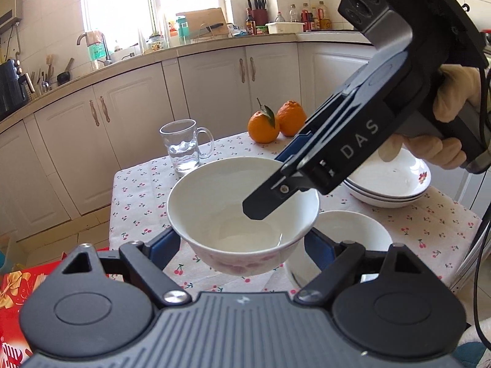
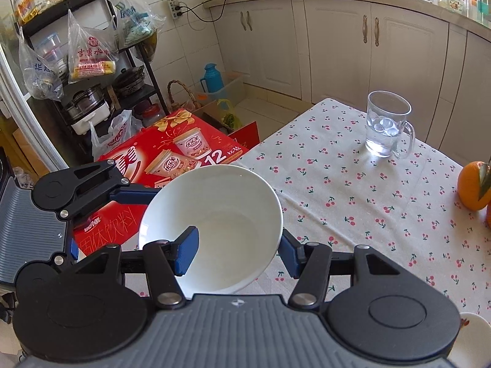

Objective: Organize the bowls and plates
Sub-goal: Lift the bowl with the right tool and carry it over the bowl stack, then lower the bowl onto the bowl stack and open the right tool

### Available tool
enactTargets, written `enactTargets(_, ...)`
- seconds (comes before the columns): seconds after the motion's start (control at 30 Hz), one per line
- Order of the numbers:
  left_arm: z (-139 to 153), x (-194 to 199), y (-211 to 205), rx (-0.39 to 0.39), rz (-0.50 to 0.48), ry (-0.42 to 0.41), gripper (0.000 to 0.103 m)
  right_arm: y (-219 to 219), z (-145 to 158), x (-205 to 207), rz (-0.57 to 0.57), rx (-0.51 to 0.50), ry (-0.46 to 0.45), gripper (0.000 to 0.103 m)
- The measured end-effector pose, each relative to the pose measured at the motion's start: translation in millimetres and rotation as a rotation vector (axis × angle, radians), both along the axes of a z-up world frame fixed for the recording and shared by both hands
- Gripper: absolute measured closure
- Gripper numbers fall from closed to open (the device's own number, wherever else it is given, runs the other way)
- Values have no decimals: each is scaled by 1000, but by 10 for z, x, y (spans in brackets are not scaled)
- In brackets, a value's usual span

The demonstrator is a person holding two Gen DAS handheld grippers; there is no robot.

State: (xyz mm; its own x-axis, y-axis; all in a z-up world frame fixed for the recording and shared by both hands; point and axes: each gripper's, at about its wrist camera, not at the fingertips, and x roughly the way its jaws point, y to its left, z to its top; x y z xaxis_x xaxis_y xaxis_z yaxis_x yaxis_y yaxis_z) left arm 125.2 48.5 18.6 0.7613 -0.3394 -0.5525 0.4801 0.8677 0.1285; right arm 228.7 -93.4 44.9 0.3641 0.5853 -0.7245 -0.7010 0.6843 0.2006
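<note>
A white bowl [image 1: 233, 211] with pink flowers on its outside hangs tilted above the cherry-print tablecloth [image 1: 138, 196]. My left gripper [image 1: 242, 240] is shut on it, one blue pad pressing each side of its wall. My right gripper [image 1: 270, 184] comes in from the upper right and is shut on the far rim. In the right wrist view this bowl [image 2: 227, 202] has one pad inside and one outside, clamped by the right gripper [image 2: 237, 239]. A left gripper finger [image 2: 129, 194] touches its left side. A second white bowl [image 1: 356, 233] and stacked plates [image 1: 396, 184] sit on the table.
A glass mug [image 1: 184, 144] with water stands at the table's far left, and two oranges [image 1: 276, 122] sit at the back. A red drinks carton [image 2: 172, 153] lies on the floor past the table edge. A gloved hand [image 1: 454, 92] holds the right gripper.
</note>
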Motion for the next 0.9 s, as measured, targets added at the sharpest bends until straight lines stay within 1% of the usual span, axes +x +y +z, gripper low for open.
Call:
enactTargets(0.2, -1, -136, -181, -21, -42, 11, 15, -248, 28, -237, -24, -6, -16, 41)
enactTargets(0.47, -80, -238, -348, -58, -81, 51, 15, -498, -27, -474, -60, -20, -13, 41)
enactTargets(0.9, -218, -299, -434, -83, -105, 108, 15, -678, -209, -619, -88, -8, 21, 41)
